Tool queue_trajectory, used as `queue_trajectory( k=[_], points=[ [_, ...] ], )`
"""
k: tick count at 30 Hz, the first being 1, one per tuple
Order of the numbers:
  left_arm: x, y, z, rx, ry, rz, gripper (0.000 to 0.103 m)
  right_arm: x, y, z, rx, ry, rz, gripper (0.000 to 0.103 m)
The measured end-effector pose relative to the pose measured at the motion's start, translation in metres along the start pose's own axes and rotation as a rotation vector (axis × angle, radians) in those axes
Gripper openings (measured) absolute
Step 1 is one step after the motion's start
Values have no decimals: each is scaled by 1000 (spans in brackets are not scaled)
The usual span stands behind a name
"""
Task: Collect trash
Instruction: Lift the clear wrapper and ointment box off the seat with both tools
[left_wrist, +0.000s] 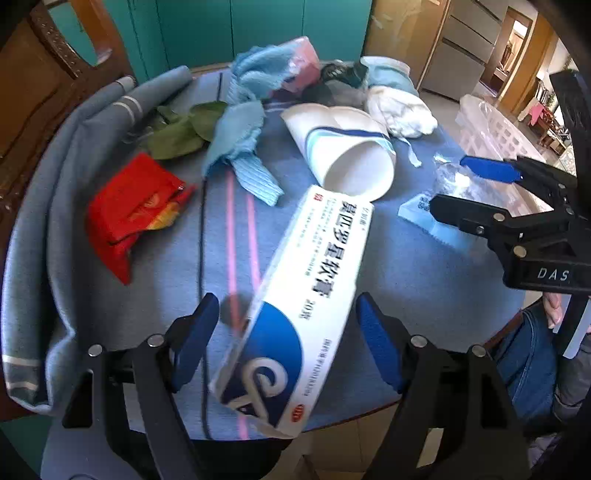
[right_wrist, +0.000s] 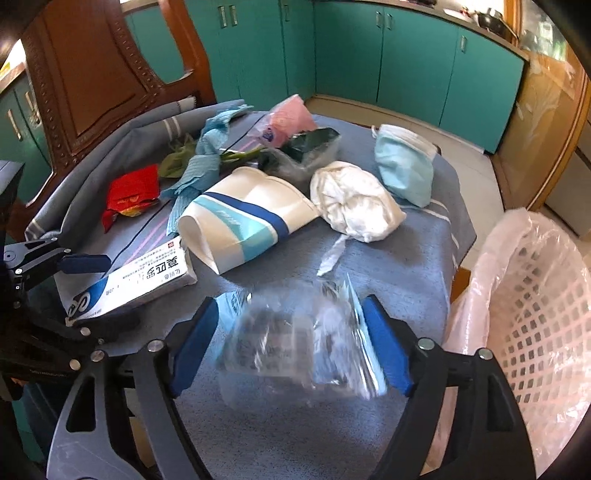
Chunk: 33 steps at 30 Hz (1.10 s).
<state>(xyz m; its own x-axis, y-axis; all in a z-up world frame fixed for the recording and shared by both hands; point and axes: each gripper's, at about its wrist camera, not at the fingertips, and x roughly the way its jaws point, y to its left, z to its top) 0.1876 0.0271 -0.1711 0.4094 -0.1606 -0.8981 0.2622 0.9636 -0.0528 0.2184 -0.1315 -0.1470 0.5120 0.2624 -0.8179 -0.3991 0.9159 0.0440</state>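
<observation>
My left gripper (left_wrist: 286, 341) stands open over the near table edge. A long white and blue medicine box (left_wrist: 303, 295) lies between its blue pads; the right pad is close to the box and the left pad is clear of it. In the right wrist view my right gripper (right_wrist: 290, 343) is open around a crumpled clear plastic wrapper (right_wrist: 295, 336) with a pale blue packet under it, resting on the cloth. A tipped paper cup (right_wrist: 243, 218), a red packet (left_wrist: 133, 210), a white wad (right_wrist: 354, 203) and a face mask (right_wrist: 402, 166) lie further back.
A white lattice basket (right_wrist: 535, 314) lined with a thin plastic bag stands right of the table. Blue rags (left_wrist: 240, 147), green leaves (left_wrist: 181, 133), a pink tissue pack (right_wrist: 288, 118) and a dark bag (right_wrist: 306, 151) crowd the far side. A carved wooden chair (right_wrist: 92, 74) stands at the back left.
</observation>
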Motion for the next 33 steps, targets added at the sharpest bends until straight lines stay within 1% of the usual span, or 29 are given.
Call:
queue_trajectory(
  k=[3, 5, 7, 10, 12, 13, 14, 15, 20, 21, 22, 23, 25, 29, 33],
  points=[
    [4, -6, -2, 16, 9, -13, 77, 3, 1, -1, -11, 8, -6, 81],
    [4, -9, -2, 22, 5, -1, 77, 6, 2, -2, -20, 17, -22, 81],
    [4, -9, -1, 13, 3, -8, 77, 7, 3, -3, -29, 22, -32, 81],
    [4, -9, 0, 11, 1, -4, 73, 5, 7, -4, -61, 33, -22, 81],
    [4, -9, 0, 13, -2, -2, 67, 2, 9, -6, -76, 32, -15, 81],
    [3, -9, -1, 15, -10, 2, 64, 1, 10, -7, -84, 32, -9, 83],
    [2, -9, -2, 17, -16, 6, 56, -1, 11, -8, -91, 31, -6, 85],
    [1, -9, -2, 18, -23, 9, 50, -1, 11, -10, -97, 31, -5, 87],
    [-1, -7, -1, -21, -44, -1, 49, 9, 19, -16, -132, 58, -18, 86],
    [-2, -7, -1, -30, -49, -3, 48, 9, 20, -17, -133, 56, -13, 83],
    [-3, -7, -2, -37, -53, -2, 48, 9, 21, -16, -132, 55, -6, 77],
    [-6, -7, -2, -44, -62, 1, 48, 7, 21, -16, -128, 50, 1, 75],
    [-14, -9, -3, -50, -87, 15, 48, 2, 19, -14, -112, 32, 25, 67],
    [-35, -12, -6, -63, -146, 48, 48, -11, 12, -9, -74, -11, 43, 66],
    [-55, -14, -7, -86, -200, 69, 48, -32, 1, -5, -43, -83, 52, 66]
  ],
)
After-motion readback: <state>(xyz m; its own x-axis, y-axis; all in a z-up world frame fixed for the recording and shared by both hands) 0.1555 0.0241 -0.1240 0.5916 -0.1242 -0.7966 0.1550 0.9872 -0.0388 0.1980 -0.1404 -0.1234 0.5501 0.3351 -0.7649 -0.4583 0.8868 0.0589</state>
